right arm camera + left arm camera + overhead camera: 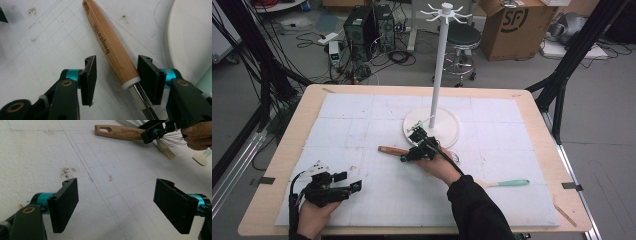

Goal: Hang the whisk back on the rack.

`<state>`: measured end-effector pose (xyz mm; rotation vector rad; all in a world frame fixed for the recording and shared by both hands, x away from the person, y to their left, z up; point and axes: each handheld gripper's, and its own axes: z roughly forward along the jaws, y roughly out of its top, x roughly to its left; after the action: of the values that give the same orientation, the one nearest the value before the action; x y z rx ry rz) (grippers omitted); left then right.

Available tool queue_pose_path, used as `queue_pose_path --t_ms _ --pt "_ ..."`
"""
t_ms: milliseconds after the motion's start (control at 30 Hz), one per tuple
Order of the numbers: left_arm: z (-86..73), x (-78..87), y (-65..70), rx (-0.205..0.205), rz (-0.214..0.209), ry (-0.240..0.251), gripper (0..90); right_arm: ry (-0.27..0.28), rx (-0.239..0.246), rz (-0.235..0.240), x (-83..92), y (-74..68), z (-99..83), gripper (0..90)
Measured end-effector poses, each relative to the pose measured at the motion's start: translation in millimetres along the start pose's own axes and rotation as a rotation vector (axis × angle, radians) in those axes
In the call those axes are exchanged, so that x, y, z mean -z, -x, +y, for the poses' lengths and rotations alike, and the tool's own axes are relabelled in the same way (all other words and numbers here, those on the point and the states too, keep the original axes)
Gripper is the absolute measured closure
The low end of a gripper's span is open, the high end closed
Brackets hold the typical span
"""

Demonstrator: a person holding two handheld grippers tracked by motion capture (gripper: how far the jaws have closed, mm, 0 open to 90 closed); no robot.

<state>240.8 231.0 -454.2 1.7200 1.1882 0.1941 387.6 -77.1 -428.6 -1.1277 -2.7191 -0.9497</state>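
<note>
Whisk (112, 50): tapered light-wood handle, slot at end, dark printed lettering, white collar, wire loops. Right gripper (116, 81) jaws spread around handle, one touching. Left gripper (116, 206) jaws wide apart.

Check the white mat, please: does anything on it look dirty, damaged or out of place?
Yes, small things. The white mat has a dark speckled stain and a small reddish mark in the left gripper view. The whisk's wooden handle lies slanted, closer to one pad of the right tongs. Nothing looks spilled or broken.
</note>
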Motion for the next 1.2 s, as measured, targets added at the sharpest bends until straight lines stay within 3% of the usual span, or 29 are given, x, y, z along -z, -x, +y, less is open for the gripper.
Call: queue_pose_path --t_ms 133,300,533,600,733,867,967,1133,1167,1200 --pt "0.0 0.0 0.0 0.001 -0.001 0.0 20.7 -0.012 0.012 -0.023 -2.8 0.4 1.0 57.6" --pt "0.0 0.0 0.0 0.0 0.0 -0.002 20.8 -0.017 0.025 -0.026 -2.2 0.5 0.8 59.9" --pt "0.0 -0.2 0.0 0.003 0.002 -0.005 21.0 -0.039 0.092 -0.024 1.1 -1.1 -0.5 63.6" --pt "0.0 -0.3 -0.2 0.003 0.002 -0.005 21.1 -0.052 0.062 -0.02 2.6 -2.8 -1.1 63.5" --pt "0.2 -0.8 -0.1 0.006 0.002 -0.009 21.2 -0.1 0.064 -0.042 3.2 -9.5 -1.1 64.4" --pt "0.1 -0.8 0.3 0.008 0.002 -0.011 21.3 -0.169 0.141 -0.101 0.9 -19.3 3.3 67.5" --pt "0.1 -0.7 0.1 0.008 0.001 -0.01 21.3 -0.183 0.175 -0.11 0.5 -19.8 4.5 68.9" --pt "0.0 -0.9 0.1 0.01 -0.001 -0.013 21.4 -0.206 0.141 -0.116 1.8 -19.4 5.4 73.2" --pt "0.0 -0.9 0.1 0.01 -0.001 -0.013 21.4 -0.215 0.117 -0.1 2.8 -17.4 6.1 73.6" --pt "0.1 -0.9 -0.1 0.009 -0.001 -0.013 21.4 -0.217 0.126 -0.095 4.1 -17.5 6.2 73.6"
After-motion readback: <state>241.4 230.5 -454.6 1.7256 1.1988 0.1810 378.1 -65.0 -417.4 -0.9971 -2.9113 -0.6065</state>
